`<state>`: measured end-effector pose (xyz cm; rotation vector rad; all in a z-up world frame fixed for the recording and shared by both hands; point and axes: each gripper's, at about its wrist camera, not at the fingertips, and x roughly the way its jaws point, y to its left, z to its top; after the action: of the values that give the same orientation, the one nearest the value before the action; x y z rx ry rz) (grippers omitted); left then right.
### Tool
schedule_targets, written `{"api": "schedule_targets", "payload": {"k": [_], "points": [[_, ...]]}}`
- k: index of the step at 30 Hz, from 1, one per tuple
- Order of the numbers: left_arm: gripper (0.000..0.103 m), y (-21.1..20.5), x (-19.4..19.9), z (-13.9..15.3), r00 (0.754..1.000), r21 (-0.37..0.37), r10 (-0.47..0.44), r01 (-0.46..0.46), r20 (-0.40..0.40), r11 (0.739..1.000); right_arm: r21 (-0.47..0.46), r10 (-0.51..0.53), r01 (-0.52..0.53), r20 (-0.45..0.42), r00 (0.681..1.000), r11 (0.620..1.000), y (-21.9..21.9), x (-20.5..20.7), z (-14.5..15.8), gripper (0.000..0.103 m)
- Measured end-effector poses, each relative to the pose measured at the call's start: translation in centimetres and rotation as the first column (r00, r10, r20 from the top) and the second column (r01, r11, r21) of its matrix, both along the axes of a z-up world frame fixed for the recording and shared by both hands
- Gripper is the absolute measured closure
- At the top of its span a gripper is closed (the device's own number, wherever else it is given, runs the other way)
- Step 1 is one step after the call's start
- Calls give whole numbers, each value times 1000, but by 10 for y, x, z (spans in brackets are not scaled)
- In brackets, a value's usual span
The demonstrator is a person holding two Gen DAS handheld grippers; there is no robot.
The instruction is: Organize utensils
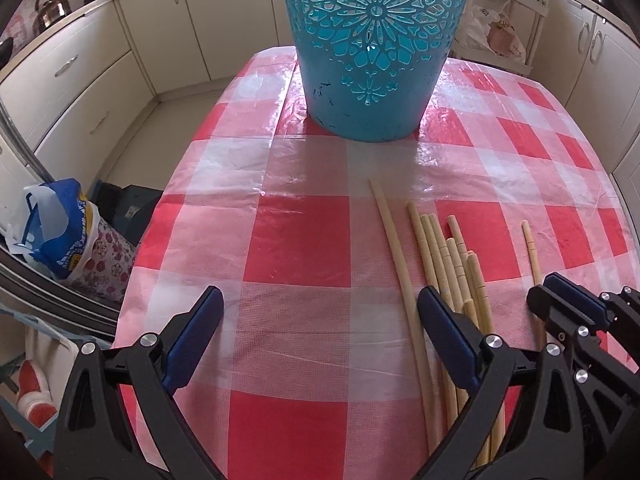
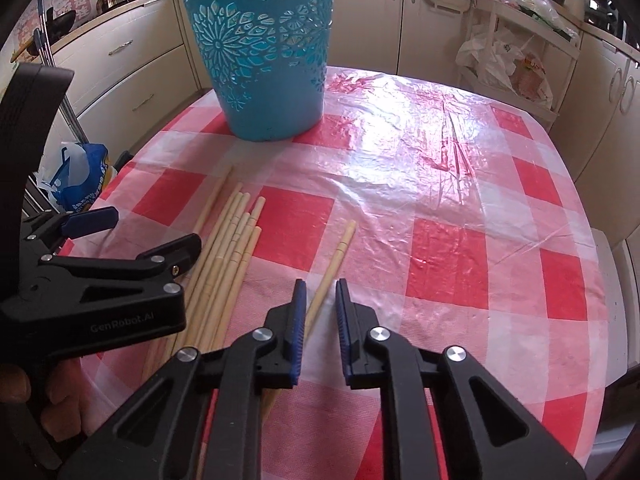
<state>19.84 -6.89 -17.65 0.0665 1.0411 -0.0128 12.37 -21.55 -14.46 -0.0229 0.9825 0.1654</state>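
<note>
Left tongs (image 1: 320, 312) wide apart; right tongs (image 2: 321, 300) narrowed around lone round wooden chopstick (image 2: 335, 258), gaps showing; perforated turquoise plastic basket (image 2: 264, 52) behind.

The worktop (image 1: 296, 240) wears a glossy red-and-white checked plastic cloth (image 2: 440, 240). A teal cut-out bucket (image 1: 372, 60) stands upright toward its far side. Nearer, a loose bunch of pale chopsticks (image 1: 452, 264) lies flat, and a single chopstick (image 2: 332, 264) lies just beside it.

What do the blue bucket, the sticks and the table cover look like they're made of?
Blue bucket: likely moulded plastic, matte, with cut-out flower patterns. Sticks: pale bamboo or wood, unvarnished, with ringed grooves near the ends. Table cover: thin glossy plastic film, wrinkled and glaring.
</note>
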Motion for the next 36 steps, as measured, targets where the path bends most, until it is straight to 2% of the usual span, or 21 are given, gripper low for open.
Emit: {"api": "schedule_targets", "payload": {"k": [4,6,9,10,12,15,19,20,23,24,28,32,36], "points": [[12,3,5,1,1000,9,-6,6,0,1000,-12,9,-9,3,1000,1000,4,3,-1,89],[20,0,9,2,999,-5,-38,38,7,999,-21,23,-23,7,1000,1000,5,2,0,89],[45,-6,16,5,995,-31,-95,96,23,995,-7,45,-45,-7,999,999,2,4,0,91],[48,-7,19,7,994,-46,-108,108,21,993,9,51,-50,-19,999,999,0,6,0,91],[49,-4,28,9,993,-90,-121,120,-6,989,23,71,-70,-48,996,997,-2,11,1,91],[48,-2,43,10,992,-91,-120,115,-51,989,15,99,-98,-74,992,995,-1,17,2,91],[49,-8,57,9,981,-43,-170,167,-89,985,-40,129,-131,-68,989,991,7,16,2,92],[56,-11,59,9,978,-25,-191,190,-87,982,-43,136,-139,-64,989,989,8,14,2,93],[93,-17,59,11,965,-40,-243,240,-97,970,-27,133,-135,-64,989,990,5,13,2,94],[96,-15,60,11,962,-66,-249,243,-109,968,-18,129,-130,-68,989,991,4,14,2,94],[98,-6,63,12,958,-147,-245,224,-148,964,-20,124,-126,-82,989,992,2,14,3,95],[98,-3,58,13,953,-153,-258,234,-157,960,-27,127,-129,-81,989,991,3,13,3,95],[98,10,44,29,963,-234,-248,218,-109,948,79,58,-53,-69,996,995,-12,11,5,97]]}}
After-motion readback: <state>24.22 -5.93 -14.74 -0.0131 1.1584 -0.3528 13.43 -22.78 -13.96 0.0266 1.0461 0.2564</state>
